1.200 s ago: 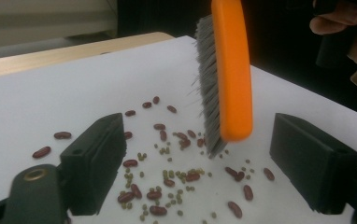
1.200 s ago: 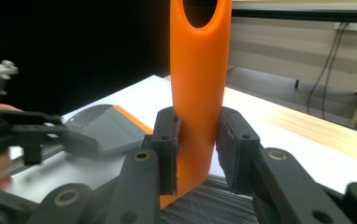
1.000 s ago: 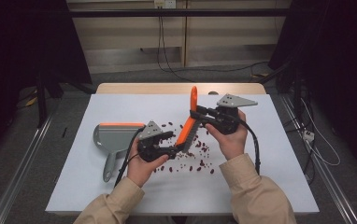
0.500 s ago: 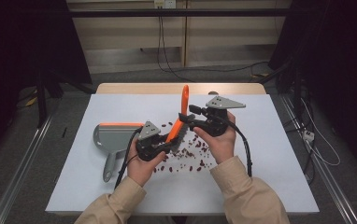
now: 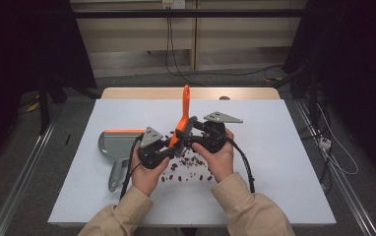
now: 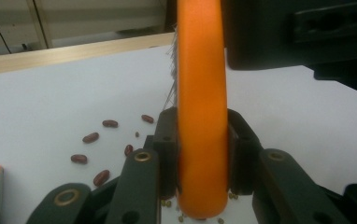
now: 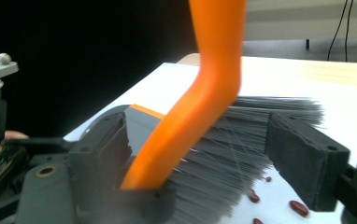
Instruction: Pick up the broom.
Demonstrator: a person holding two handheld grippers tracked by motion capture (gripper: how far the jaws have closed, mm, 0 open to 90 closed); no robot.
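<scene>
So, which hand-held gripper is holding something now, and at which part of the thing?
The left hand-held gripper clamps the orange brush at its handle. The right hand-held gripper is open around the brush.

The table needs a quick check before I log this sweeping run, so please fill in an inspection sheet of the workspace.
Surface: white table, wooden strip along the far edge.
Job's things: orange brush upright between both hands; grey dustpan with an orange lip flat at the left; red beans scattered under the hands.
Clutter: a few tiny greenish grains by the brush foot in the left gripper view.
Grippers: left tool shut on the brush handle; right tool has just been opening, its pads standing off the bristles between them.
Cables: black leads trail from both tools; more on the floor at right.
Surroundings: dark room, pale wall panels behind, metal rails on the floor.
</scene>
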